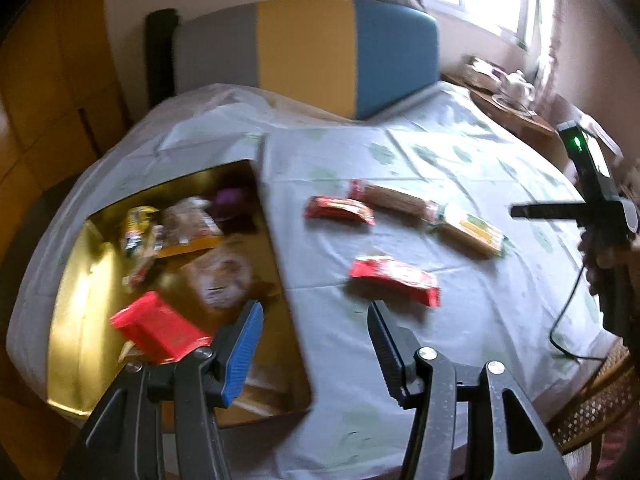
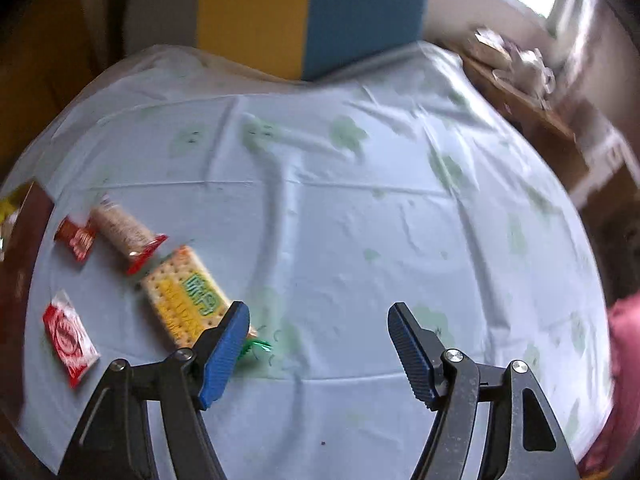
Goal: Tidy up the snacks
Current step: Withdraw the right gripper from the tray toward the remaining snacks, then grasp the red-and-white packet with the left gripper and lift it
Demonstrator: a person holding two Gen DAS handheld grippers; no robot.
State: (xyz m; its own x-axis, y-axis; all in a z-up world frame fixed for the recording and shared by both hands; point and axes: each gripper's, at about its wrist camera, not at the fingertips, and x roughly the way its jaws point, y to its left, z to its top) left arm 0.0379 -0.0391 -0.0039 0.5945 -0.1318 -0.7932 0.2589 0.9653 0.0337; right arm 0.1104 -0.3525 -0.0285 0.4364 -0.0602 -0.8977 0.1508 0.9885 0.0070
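Note:
A gold box (image 1: 80, 280) sits at the table's left and holds several snacks, among them a red packet (image 1: 156, 326). On the pale tablecloth lie two red packets (image 1: 394, 274) (image 1: 340, 208), a brown biscuit roll (image 1: 394, 198) and a yellow cracker pack (image 1: 472, 230). My left gripper (image 1: 316, 312) is open and empty, above the box's right edge. My right gripper (image 2: 318, 314) is open and empty over the cloth, right of the cracker pack (image 2: 186, 296), the roll (image 2: 124, 228) and the red packets (image 2: 70, 338) (image 2: 78, 240). The right gripper's body (image 1: 592, 184) shows in the left wrist view.
A chair back (image 1: 304, 48) in grey, yellow and blue stands behind the table. A wooden sideboard (image 1: 516, 116) with a white teapot (image 1: 516, 84) is at the far right. A black cable (image 1: 568, 312) hangs by the right hand. A wicker chair (image 1: 596, 400) sits at the near right.

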